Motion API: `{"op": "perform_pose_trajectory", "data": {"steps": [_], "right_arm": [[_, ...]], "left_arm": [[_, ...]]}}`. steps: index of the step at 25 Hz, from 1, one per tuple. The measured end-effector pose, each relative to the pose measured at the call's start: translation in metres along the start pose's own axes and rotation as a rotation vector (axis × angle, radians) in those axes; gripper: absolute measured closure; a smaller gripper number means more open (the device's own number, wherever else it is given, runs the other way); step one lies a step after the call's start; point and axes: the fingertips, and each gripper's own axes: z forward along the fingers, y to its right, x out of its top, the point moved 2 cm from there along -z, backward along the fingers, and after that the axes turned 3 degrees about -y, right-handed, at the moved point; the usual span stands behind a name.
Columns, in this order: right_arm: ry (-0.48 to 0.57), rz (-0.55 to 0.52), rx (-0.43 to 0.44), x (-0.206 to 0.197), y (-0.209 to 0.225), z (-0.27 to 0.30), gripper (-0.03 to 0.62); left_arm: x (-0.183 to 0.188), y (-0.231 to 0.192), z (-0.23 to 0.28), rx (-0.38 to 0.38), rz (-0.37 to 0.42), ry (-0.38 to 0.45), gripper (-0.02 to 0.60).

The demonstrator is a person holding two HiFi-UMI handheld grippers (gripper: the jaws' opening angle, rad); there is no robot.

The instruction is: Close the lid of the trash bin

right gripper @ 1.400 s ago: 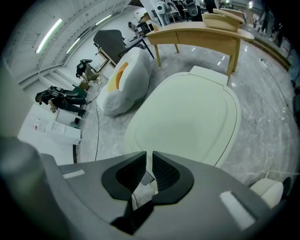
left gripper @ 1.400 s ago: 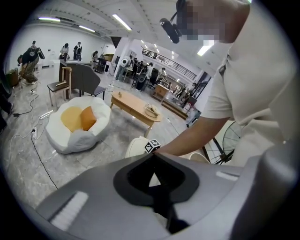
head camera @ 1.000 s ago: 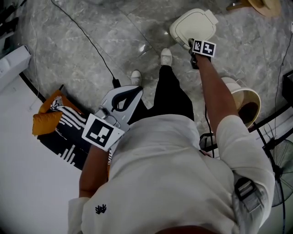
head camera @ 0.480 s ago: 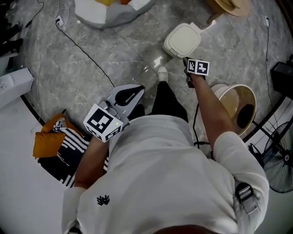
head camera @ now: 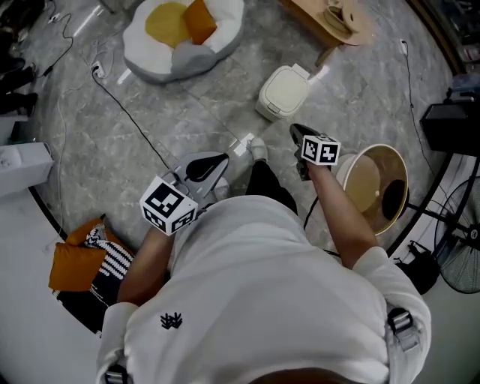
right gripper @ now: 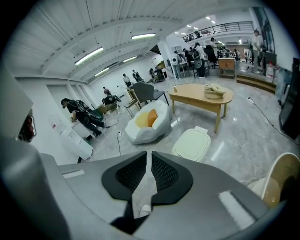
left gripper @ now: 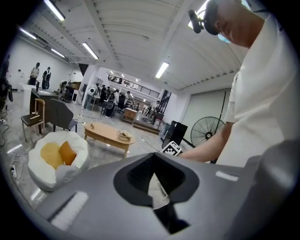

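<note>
Head view, looking steeply down: grey marble floor fills the frame, and the person in the white shirt stands in the middle of it with both arms out front. Top left sits a white beanbag with a yellow and an orange cushion in its hollow. Beside it at the top edge is a light wooden table, which the right gripper view shows to be a low oval. On the right there's a round tan tub, just beside the right forearm, and a floor fan at the far right edge.

Now the trash bin: small, cream, standing on the floor between the beanbag and the table. Its lid lies flat on top, and it's well clear of both grippers. The right gripper view looks right at it, ahead of the jaws.

The right gripper hangs in the air short of the bin. Its jaws are drawn in to a thin slit, with nothing between them. The left gripper hangs lower left, above a white shoe. Its tips meet and hold nothing.

Down at the left edge lies an orange cushion.
</note>
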Motion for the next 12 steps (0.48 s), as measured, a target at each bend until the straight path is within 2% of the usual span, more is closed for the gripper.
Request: {"op": "perform_pose_trajectory", "data": {"steps": [5,12], "right_arm": [[0.081,-0.058,0.006,-0.009,-0.047,-0.053,0.560],[0.168,-0.135,0.027,-0.033,-0.110,-0.117,0.563]], "left_arm": [[0.000,0.006,-0.024,-0.015,0.044,0.016,0.526],[-0.008,0.014,-0.053,-0.017,0.060,0.031,0.526]]}}
